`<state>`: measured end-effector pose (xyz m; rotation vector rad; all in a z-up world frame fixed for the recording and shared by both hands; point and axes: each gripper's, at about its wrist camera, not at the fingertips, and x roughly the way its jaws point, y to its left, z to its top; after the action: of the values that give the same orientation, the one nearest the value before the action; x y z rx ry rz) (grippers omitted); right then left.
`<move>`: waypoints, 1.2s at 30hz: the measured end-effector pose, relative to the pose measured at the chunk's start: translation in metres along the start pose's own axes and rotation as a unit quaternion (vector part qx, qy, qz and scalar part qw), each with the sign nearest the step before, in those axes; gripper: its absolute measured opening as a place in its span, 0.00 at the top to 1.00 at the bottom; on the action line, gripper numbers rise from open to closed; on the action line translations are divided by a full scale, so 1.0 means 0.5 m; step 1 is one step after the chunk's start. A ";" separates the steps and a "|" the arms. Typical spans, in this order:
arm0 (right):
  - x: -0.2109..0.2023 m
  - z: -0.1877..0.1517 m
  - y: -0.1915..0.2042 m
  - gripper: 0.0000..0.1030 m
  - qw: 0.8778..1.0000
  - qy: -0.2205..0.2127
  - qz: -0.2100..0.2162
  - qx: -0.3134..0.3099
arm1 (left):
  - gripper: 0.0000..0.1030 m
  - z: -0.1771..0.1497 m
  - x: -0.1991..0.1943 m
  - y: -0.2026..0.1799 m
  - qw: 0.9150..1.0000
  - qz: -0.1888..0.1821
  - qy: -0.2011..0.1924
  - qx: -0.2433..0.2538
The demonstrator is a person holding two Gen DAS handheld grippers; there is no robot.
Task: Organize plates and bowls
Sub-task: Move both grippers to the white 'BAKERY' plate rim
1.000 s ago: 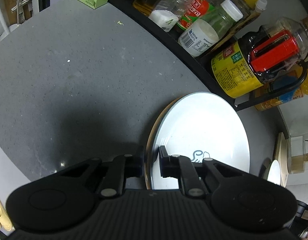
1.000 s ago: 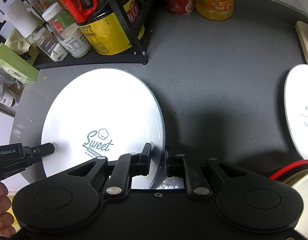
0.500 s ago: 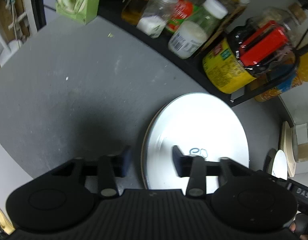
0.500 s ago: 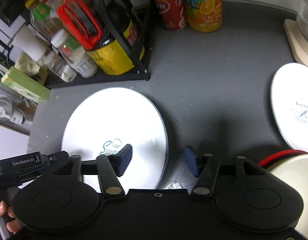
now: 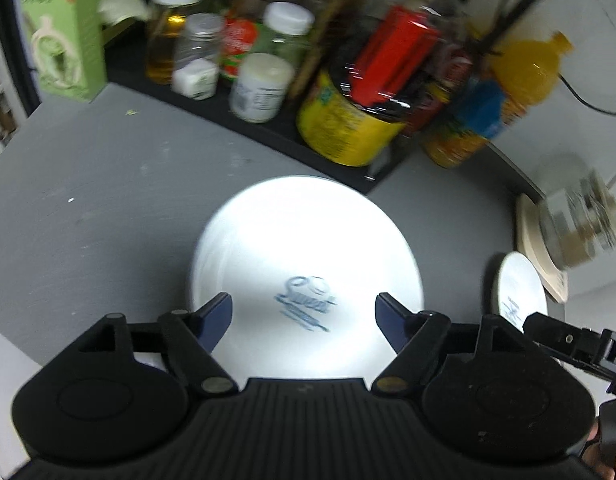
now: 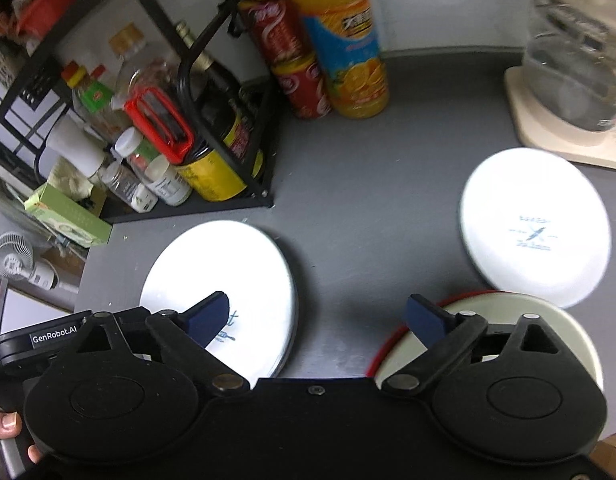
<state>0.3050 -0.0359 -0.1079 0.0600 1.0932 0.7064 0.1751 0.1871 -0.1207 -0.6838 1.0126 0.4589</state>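
Note:
A large white plate (image 5: 308, 256) with a blue "Sweet" print lies flat on the grey counter (image 5: 87, 216). My left gripper (image 5: 303, 316) hovers open above its near part, holding nothing. In the right wrist view the same plate (image 6: 227, 272) lies at lower left. My right gripper (image 6: 318, 316) is open and empty over the counter between that plate and a cream bowl with a red rim (image 6: 500, 308). A smaller white plate (image 6: 536, 224) with a blue print lies at the right; it also shows as a small plate (image 5: 520, 288) in the left wrist view.
A black rack (image 6: 211, 128) crowded with bottles and jars stands behind the large plate. Red cans (image 6: 295, 68) and an orange juice bottle (image 6: 348, 48) stand at the back. A glass jug on a cream board (image 6: 576, 80) sits far right. A green box (image 5: 63, 28) stands at the left.
Both grippers were shut on the large plate's rim a second ago. They have opened wide, let it go and drawn back and up. The plate now lies flat on the counter.

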 end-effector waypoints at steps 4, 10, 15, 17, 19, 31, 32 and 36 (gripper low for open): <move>-0.026 -0.007 -0.020 0.07 1.000 -0.009 -0.002 0.007 | 0.25 -0.001 -0.005 -0.042 1.000 0.000 -0.003 0.022; -0.058 -0.017 -0.056 0.06 0.999 -0.026 -0.007 0.022 | 0.24 0.000 -0.009 -0.107 0.998 -0.017 0.002 0.054; -0.080 -0.017 -0.093 0.04 0.999 -0.037 -0.008 0.034 | 0.24 0.000 -0.003 -0.168 0.996 -0.028 0.002 0.082; -0.087 -0.015 -0.109 0.03 0.998 -0.042 -0.009 0.036 | 0.24 0.001 0.002 -0.189 0.995 -0.031 0.004 0.093; -0.092 -0.011 -0.127 0.03 0.998 -0.045 -0.007 0.040 | 0.24 0.004 0.007 -0.213 0.995 -0.032 0.004 0.099; -0.103 0.025 -0.261 0.02 0.996 -0.053 -0.014 0.068 | 0.24 0.010 0.074 -0.358 0.991 -0.036 0.021 0.124; -0.103 0.028 -0.274 0.02 0.996 -0.053 -0.015 0.070 | 0.24 0.012 0.080 -0.366 0.991 -0.037 0.023 0.125; -0.095 0.038 -0.328 0.02 0.995 -0.050 -0.024 0.082 | 0.24 0.017 0.115 -0.416 0.989 -0.057 0.034 0.134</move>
<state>0.3893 -0.1849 -0.1236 0.2061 1.0508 0.5637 0.3400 0.0482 -0.1054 -0.5150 1.0706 0.1963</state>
